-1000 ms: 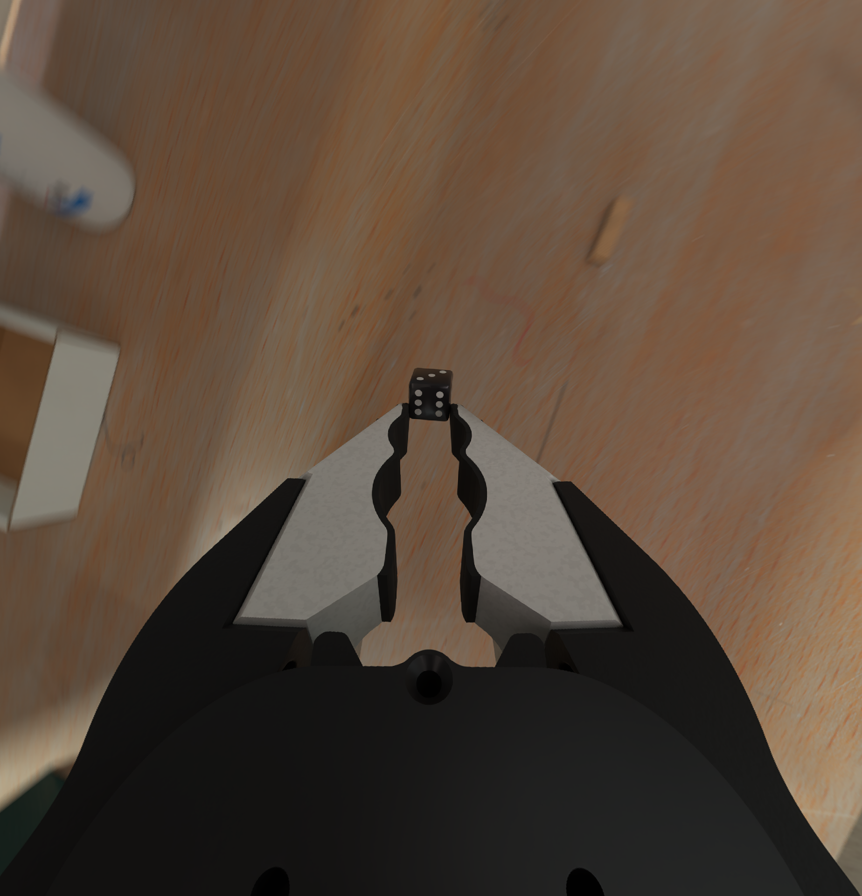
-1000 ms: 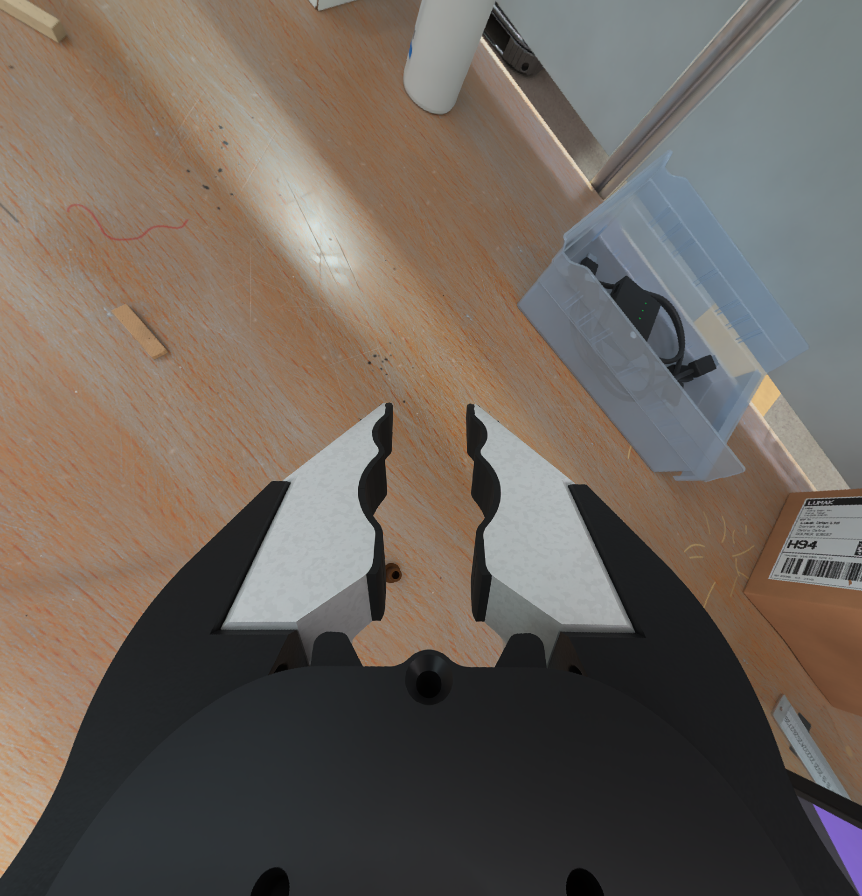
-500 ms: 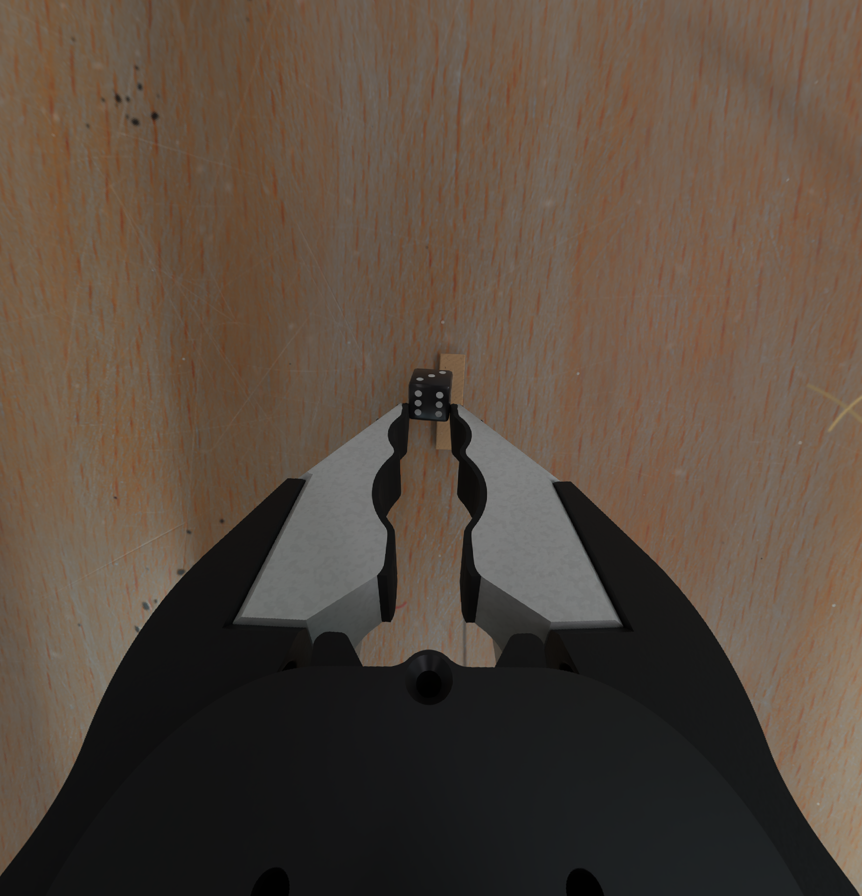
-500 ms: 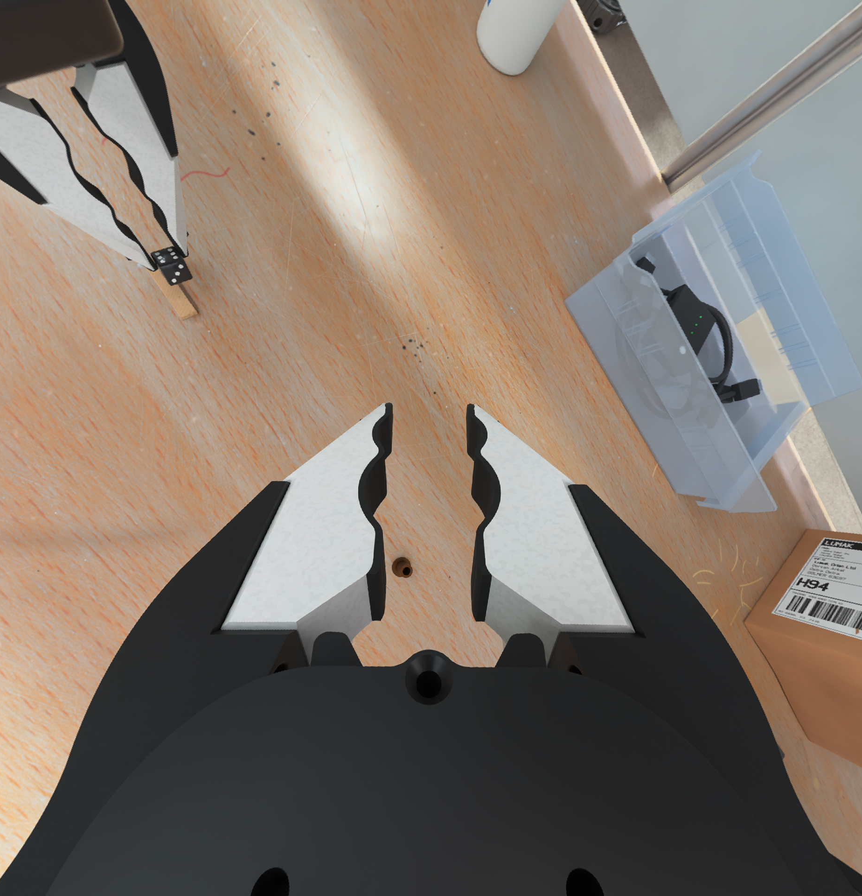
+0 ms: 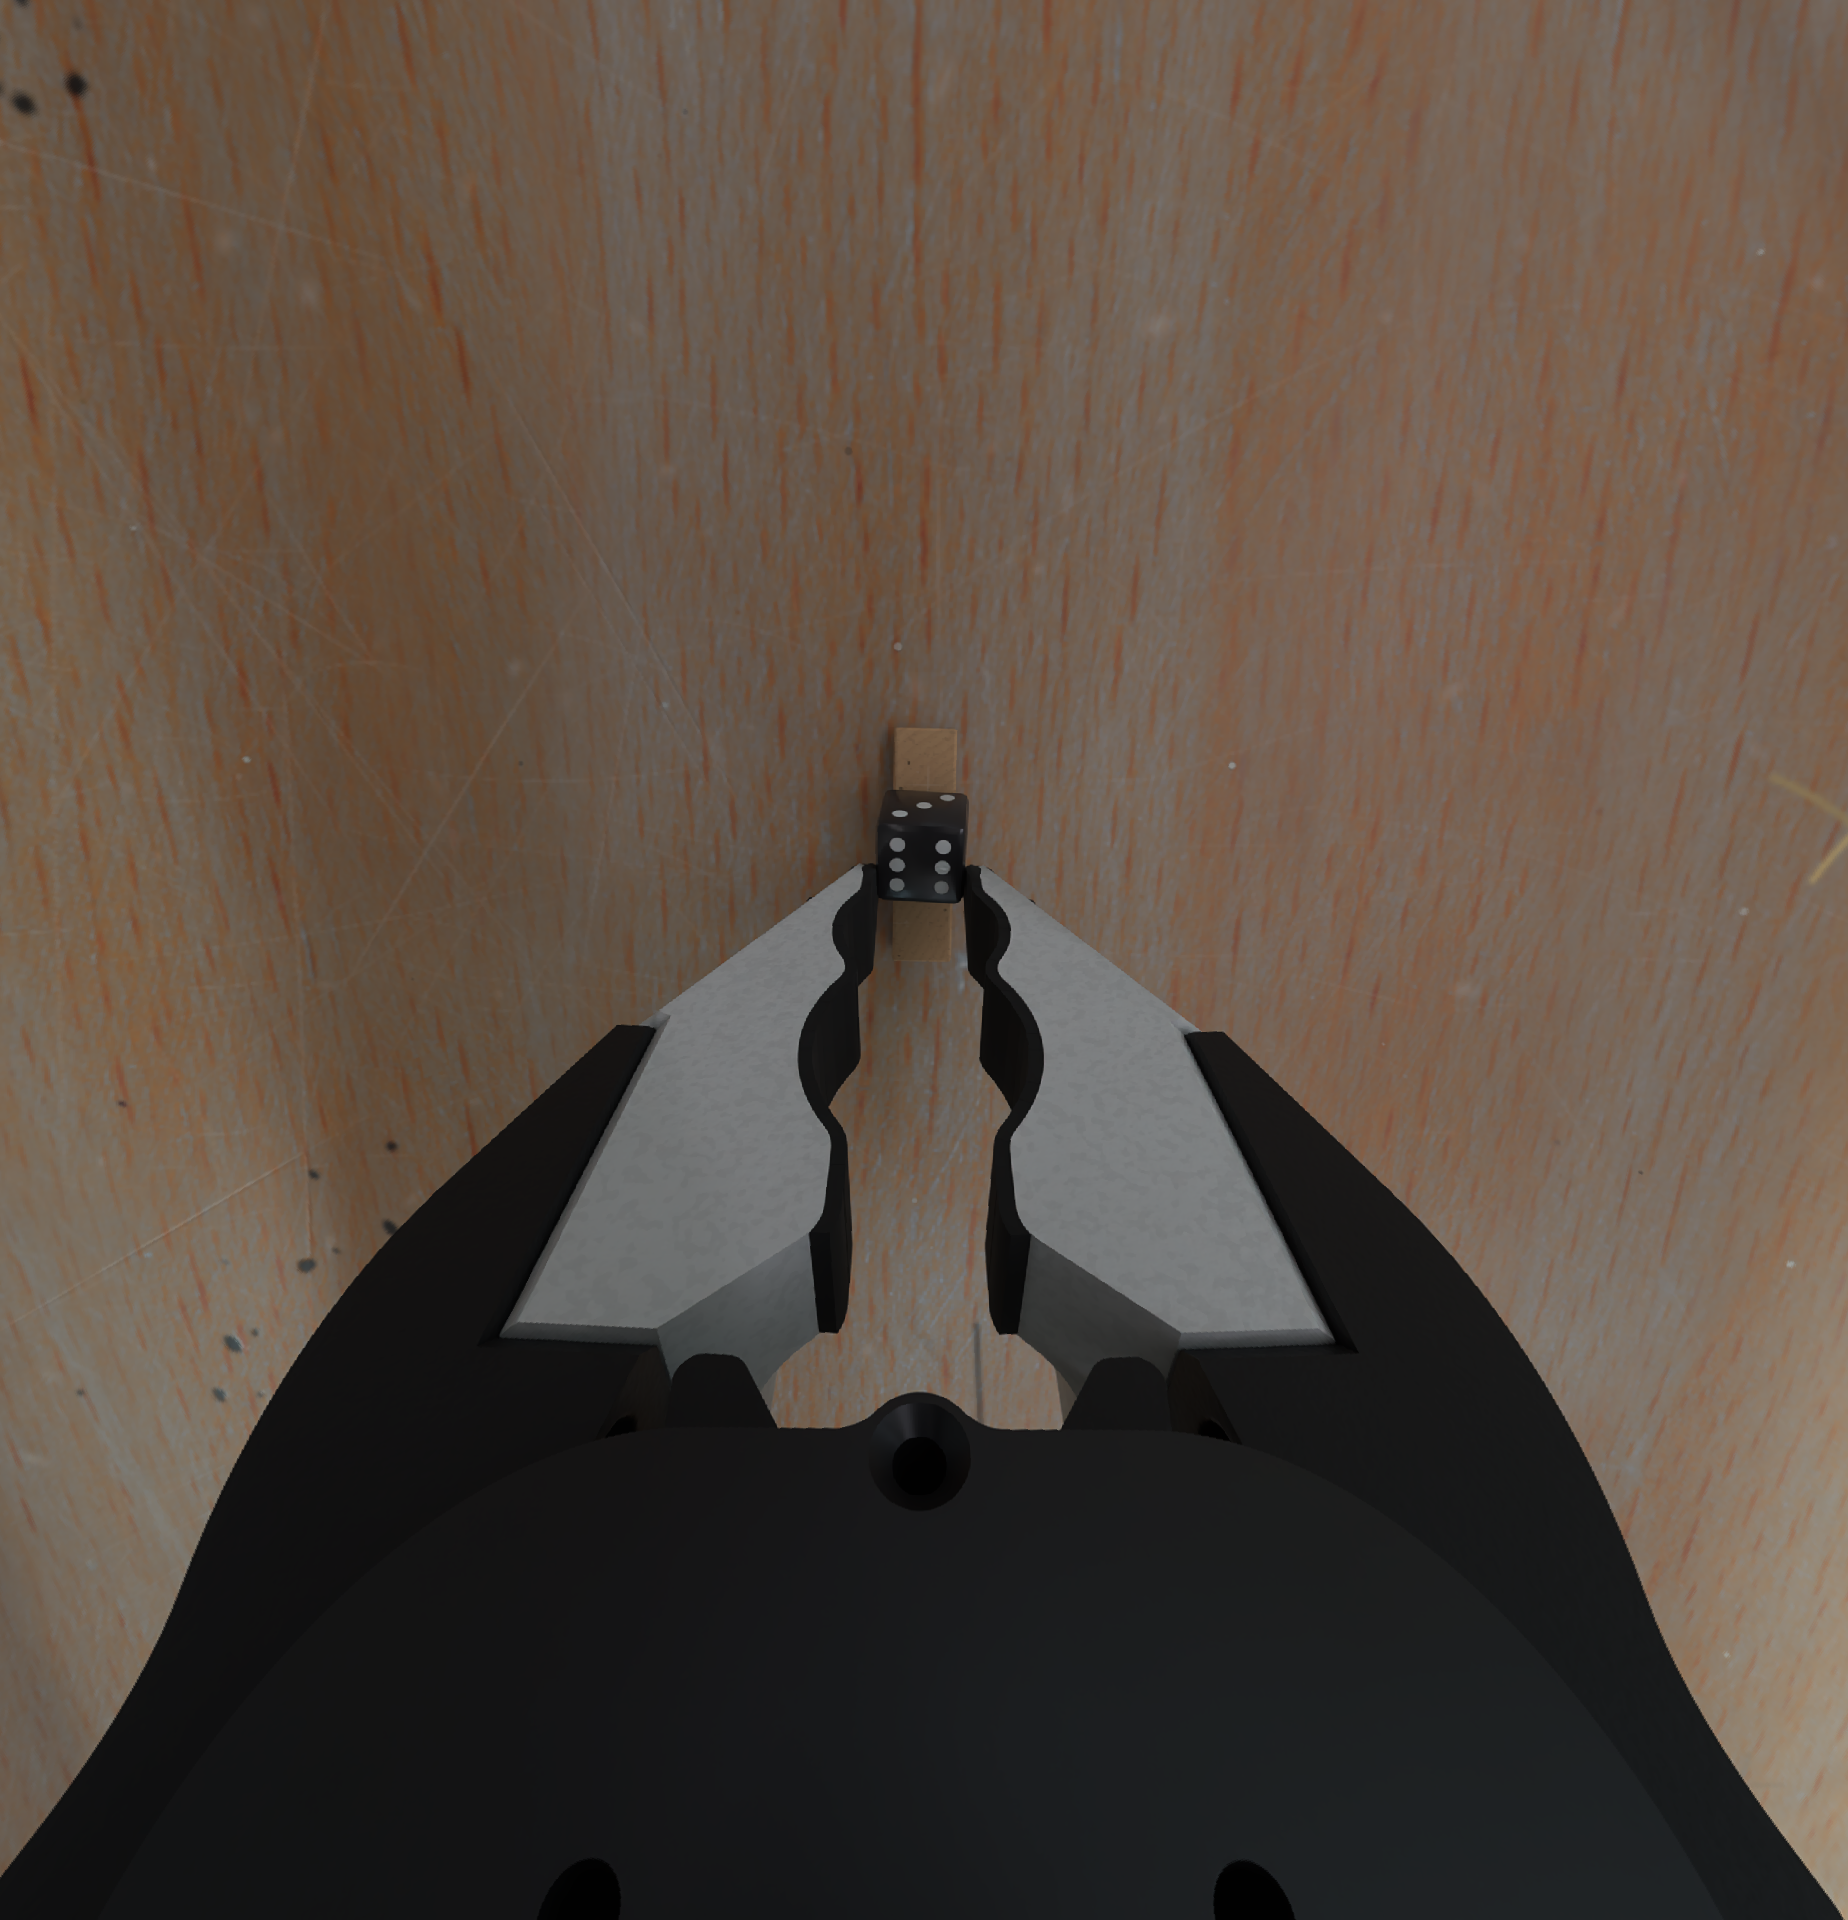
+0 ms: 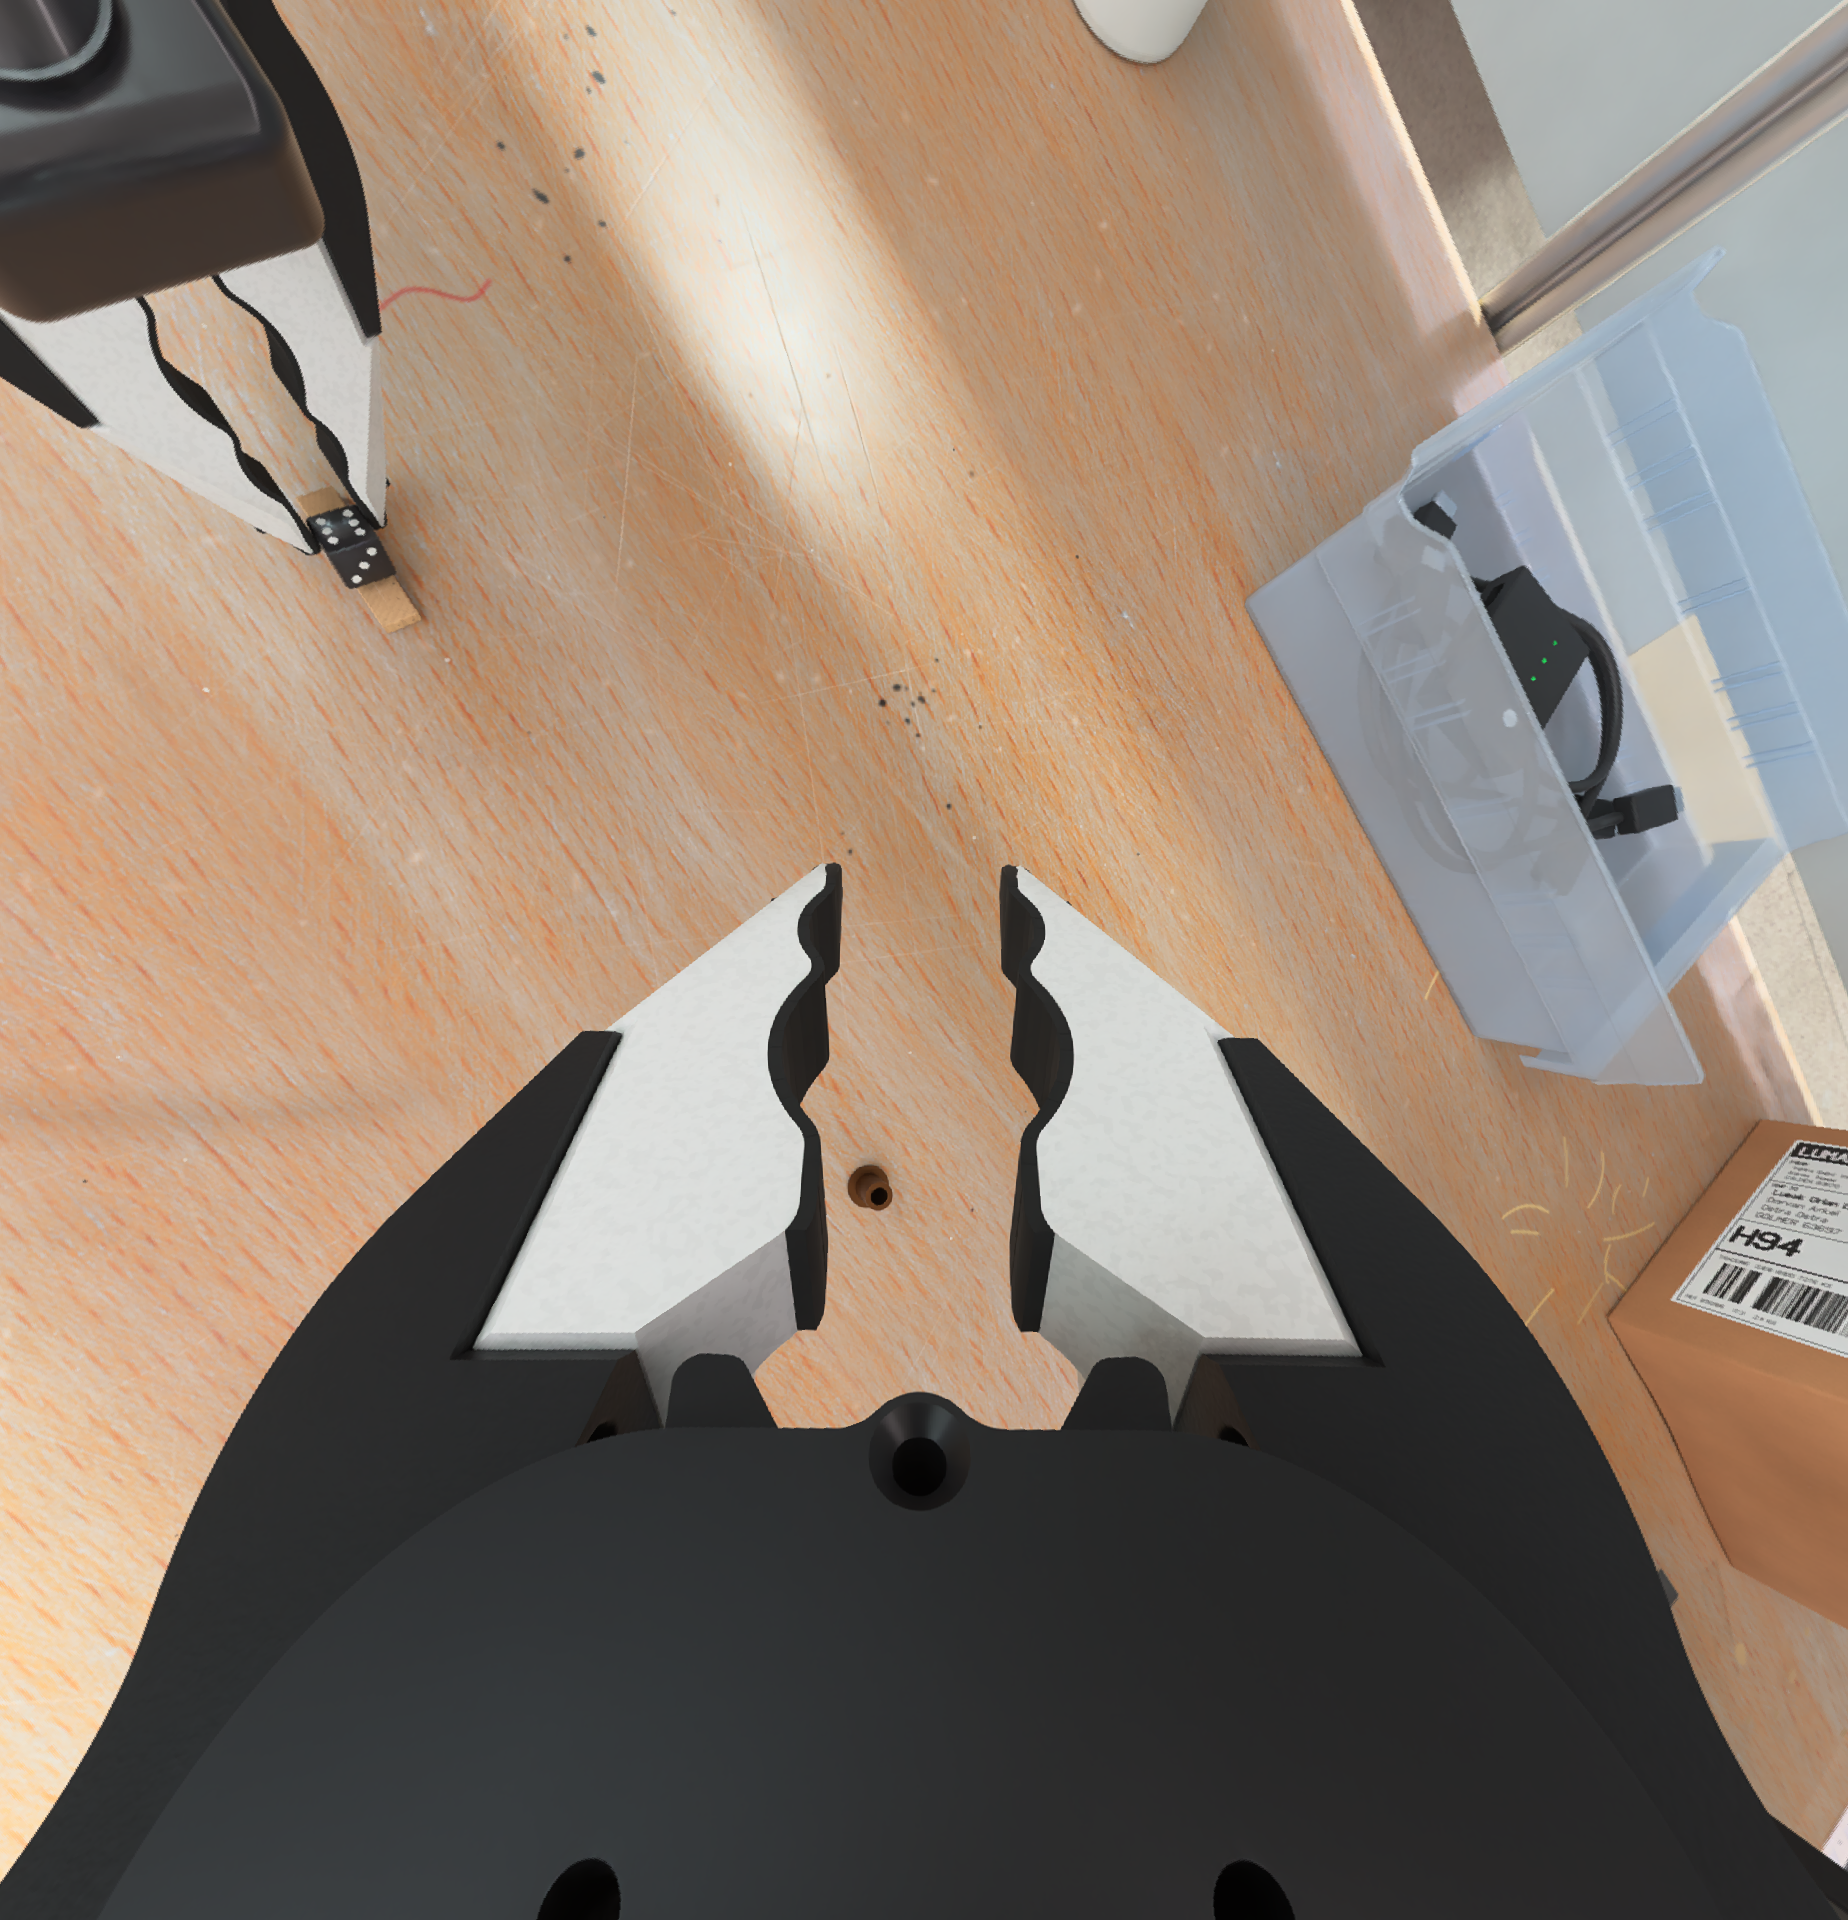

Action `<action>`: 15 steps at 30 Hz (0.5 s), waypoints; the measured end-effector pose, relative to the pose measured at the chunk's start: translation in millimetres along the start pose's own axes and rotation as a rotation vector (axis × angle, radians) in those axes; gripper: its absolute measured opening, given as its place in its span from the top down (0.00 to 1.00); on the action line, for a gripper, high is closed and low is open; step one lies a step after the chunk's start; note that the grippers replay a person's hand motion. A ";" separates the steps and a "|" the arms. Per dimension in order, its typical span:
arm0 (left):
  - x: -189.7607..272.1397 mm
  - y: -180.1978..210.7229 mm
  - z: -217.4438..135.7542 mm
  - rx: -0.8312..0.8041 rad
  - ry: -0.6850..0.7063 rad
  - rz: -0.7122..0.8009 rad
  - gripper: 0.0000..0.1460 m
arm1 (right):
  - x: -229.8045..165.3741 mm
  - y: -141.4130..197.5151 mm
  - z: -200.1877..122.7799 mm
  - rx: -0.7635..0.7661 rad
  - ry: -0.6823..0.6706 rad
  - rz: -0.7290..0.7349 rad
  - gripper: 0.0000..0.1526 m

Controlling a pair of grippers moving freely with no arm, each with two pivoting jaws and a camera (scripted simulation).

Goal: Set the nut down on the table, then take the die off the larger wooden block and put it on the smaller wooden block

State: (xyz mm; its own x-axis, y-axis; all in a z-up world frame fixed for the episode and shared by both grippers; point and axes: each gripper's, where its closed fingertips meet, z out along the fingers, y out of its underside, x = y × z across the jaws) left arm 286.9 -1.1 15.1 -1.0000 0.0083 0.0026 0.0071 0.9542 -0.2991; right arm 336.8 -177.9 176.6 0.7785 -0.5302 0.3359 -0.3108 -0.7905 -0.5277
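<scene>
Left tongs (image 5: 921,878), frame centre, clenched on small black white-pipped die (image 5: 921,857) over small pale wooden block (image 5: 925,756); release pending. Right tongs (image 6: 921,883) released, empty; small brown metal nut (image 6: 870,1185) down on scratched wooden table (image 6: 276,935).

We saw a black die (image 5: 922,854) with white pips, a tan block (image 5: 926,756), an orange-grained counter (image 5: 1419,520).

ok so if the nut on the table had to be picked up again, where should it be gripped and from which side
Probably from straight above, pinching two opposite outer sides. The nut lies flat on the table with its hole facing up, so only its outer sides offer a hold. The right hand-held gripper hangs open over it.
</scene>
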 end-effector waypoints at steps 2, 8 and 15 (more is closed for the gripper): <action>2.2 0.5 0.3 0.001 0.028 -0.001 0.84 | -0.2 1.0 0.1 -0.004 -0.001 0.001 0.80; 2.3 -8.0 -14.0 0.076 0.084 -0.030 0.78 | 0.5 3.1 -0.6 -0.004 -0.001 0.006 0.80; -56.0 2.3 -102.8 0.311 -0.164 -0.137 0.77 | 4.9 8.2 0.8 -0.017 0.008 0.022 0.80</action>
State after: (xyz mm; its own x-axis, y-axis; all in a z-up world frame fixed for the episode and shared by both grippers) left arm 343.4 31.4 112.3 -0.9792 -0.1853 -0.0826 -0.1034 0.8063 -0.5823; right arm 338.5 -186.8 173.2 0.7669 -0.5501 0.3306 -0.3373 -0.7837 -0.5215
